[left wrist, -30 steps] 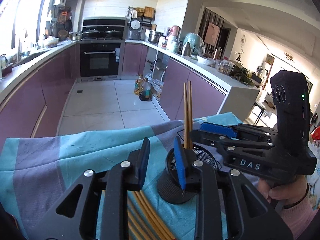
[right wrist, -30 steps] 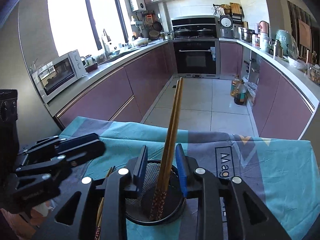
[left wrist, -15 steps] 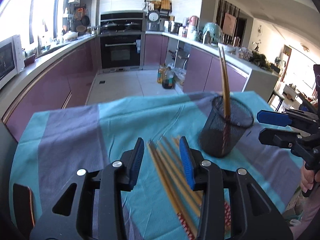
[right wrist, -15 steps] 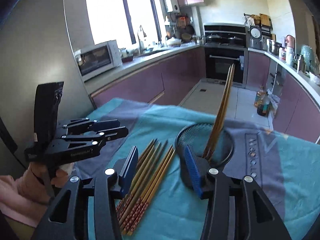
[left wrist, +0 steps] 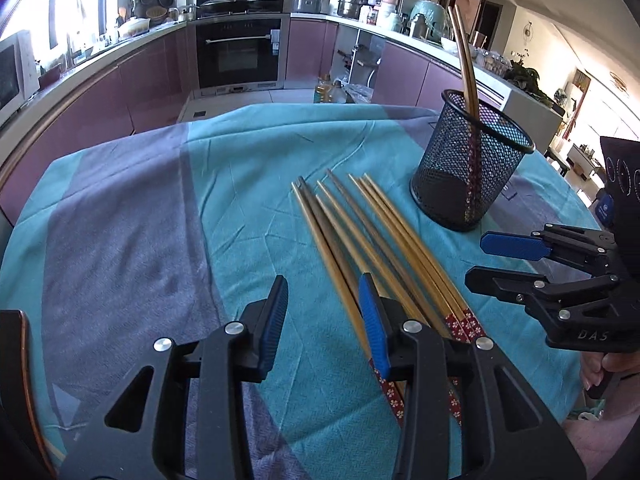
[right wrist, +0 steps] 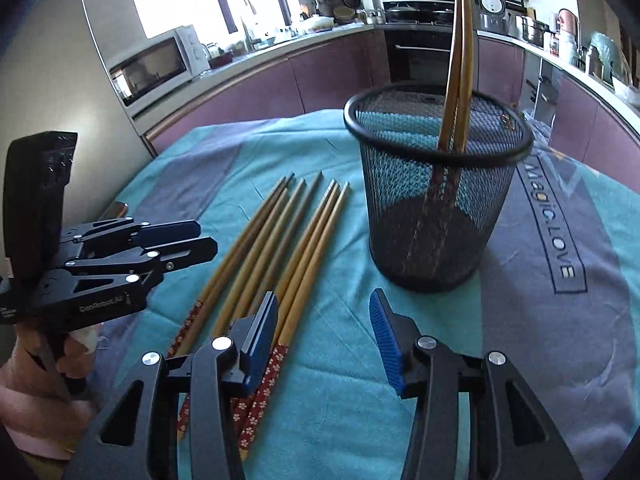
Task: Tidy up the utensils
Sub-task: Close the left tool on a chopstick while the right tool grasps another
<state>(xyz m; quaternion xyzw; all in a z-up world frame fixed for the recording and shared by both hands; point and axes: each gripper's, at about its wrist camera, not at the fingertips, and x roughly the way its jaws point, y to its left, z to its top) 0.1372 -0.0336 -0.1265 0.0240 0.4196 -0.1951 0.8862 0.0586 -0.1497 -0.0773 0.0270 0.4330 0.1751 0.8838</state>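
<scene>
Lying fanned beside the black mesh cup (left wrist: 472, 168), bamboo chopsticks (left wrist: 372, 236) showed red floral ends; left claw (left wrist: 323, 322) and right claw (right wrist: 323, 334) gaped empty.

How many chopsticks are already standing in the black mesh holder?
2. One chopstick and a second stand side by side in the mesh holder, decorated ends down, tips above the rim. The mesh shows no others inside.
</scene>
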